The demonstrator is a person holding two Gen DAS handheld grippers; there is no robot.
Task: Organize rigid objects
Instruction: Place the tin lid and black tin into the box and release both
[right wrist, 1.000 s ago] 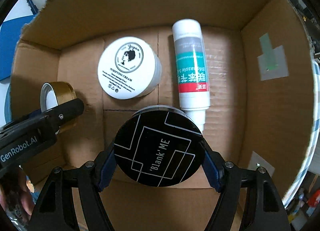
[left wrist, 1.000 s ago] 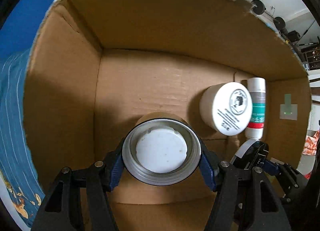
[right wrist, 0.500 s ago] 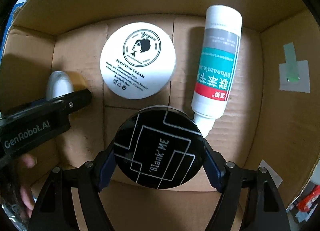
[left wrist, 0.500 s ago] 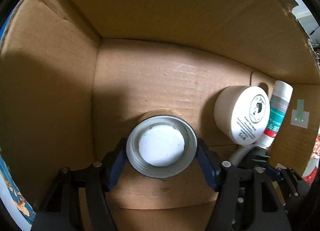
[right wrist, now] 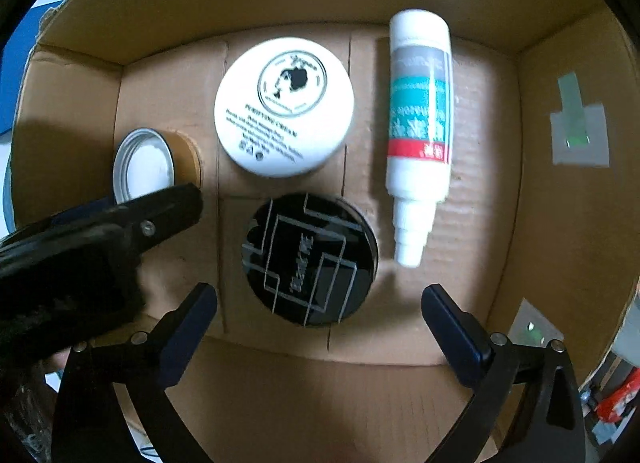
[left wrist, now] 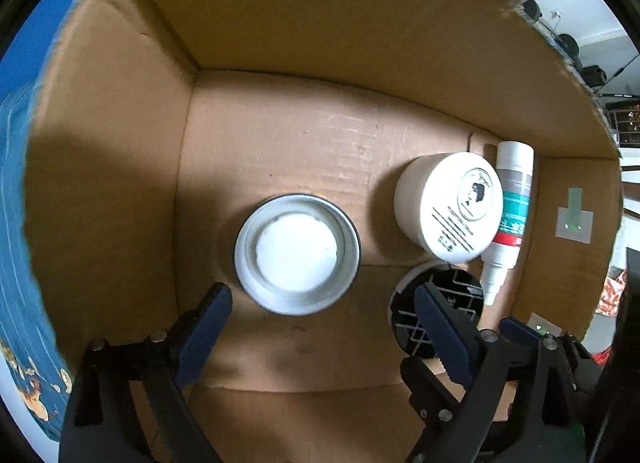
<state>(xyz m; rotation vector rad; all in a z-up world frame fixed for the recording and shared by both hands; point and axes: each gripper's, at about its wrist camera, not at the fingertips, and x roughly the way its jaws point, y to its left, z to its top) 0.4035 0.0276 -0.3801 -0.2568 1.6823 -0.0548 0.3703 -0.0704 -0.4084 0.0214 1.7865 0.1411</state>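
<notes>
Gold-sided jar (left wrist: 297,253), silver-rimmed with a white disc on top, standing upright on the floor of the cardboard box (left wrist: 280,131), well apart from the box's left wall and near the white cream jar (left wrist: 448,205). Just in front of that white jar, the black round tin (right wrist: 310,259) with white line artwork, flat on the box floor; beside both, touching neither clearly, the white bottle (right wrist: 418,115) lying on its side, nozzle toward the cameras. Left gripper (left wrist: 320,327) opening, blue pads clear of the gold-sided jar, nothing pressed between them. Right gripper (right wrist: 320,315) likewise opening, jaws spread wide either side of the black tin and off its rim (released, by the look of the gaps). Judging by the hard lids and walls: stiff, light, probably smooth and a little slippery on the sides, unlikely to crush. Best taken across the round wall below the lid rim, pads on opposite sides; for the bottle, across the labelled middle rather than the tapered nozzle.
</notes>
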